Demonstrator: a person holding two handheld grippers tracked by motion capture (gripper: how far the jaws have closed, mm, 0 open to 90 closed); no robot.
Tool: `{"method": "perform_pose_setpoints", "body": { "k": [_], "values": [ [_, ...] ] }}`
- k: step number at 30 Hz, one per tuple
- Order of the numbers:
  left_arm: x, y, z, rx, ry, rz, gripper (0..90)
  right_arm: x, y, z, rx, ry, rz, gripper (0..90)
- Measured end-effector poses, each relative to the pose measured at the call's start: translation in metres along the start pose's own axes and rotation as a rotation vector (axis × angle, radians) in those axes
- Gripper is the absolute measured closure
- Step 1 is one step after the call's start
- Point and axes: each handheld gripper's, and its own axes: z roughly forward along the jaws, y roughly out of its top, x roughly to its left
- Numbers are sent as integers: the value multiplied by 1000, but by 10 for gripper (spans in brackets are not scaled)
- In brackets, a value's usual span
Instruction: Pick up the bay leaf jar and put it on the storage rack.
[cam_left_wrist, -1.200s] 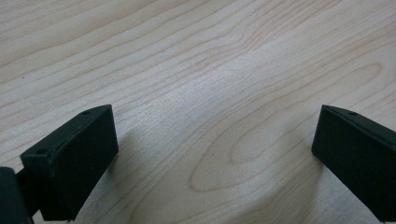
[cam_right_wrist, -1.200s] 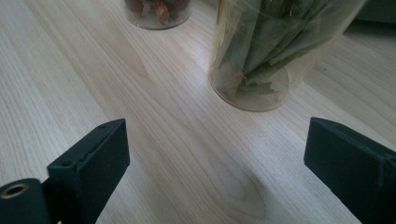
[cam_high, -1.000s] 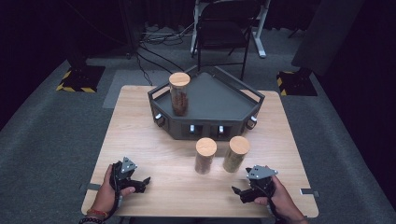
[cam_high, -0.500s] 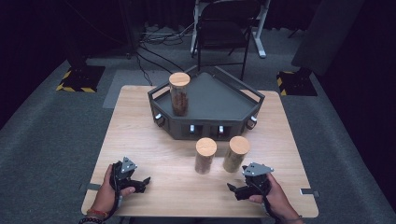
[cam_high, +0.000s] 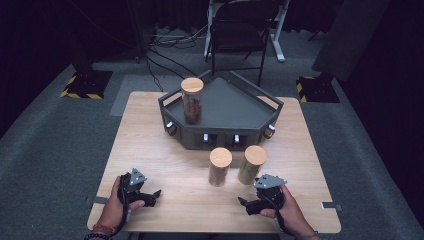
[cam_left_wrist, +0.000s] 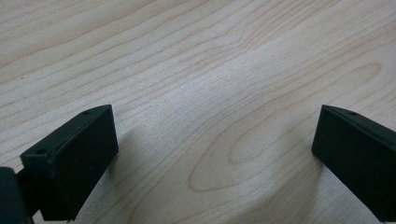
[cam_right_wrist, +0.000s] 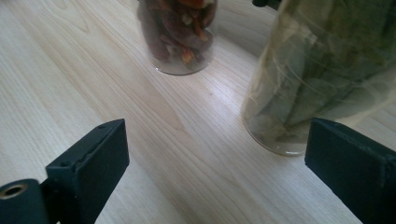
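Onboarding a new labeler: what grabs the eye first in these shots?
Three cork-lidded glass jars: one stands on the dark angular tray at the table's far side, and two stand on the bare wood in front of it, the left jar with reddish contents and the right jar with pale green leaves. Then the hand-held tongs near the front edge: the right tongs open just short of the leaf jar, the left tongs open over bare wood.

Pale matt wood-grain table (cam_high: 165, 150), clear glossy glass jars (cam_right_wrist: 322, 70), wooden lids (cam_high: 220, 157)
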Motion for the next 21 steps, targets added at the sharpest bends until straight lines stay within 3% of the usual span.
{"method": "perform_pose_setpoints", "body": {
  "k": [11, 21],
  "values": [
    [0, 0, 0, 1, 0, 0, 2, 23, 16, 7, -34, 28, -20, 63],
    [0, 0, 0, 1, -2, 1, 2, 36, 27, 21, -29, 8, 19, 67]
  ]
}}
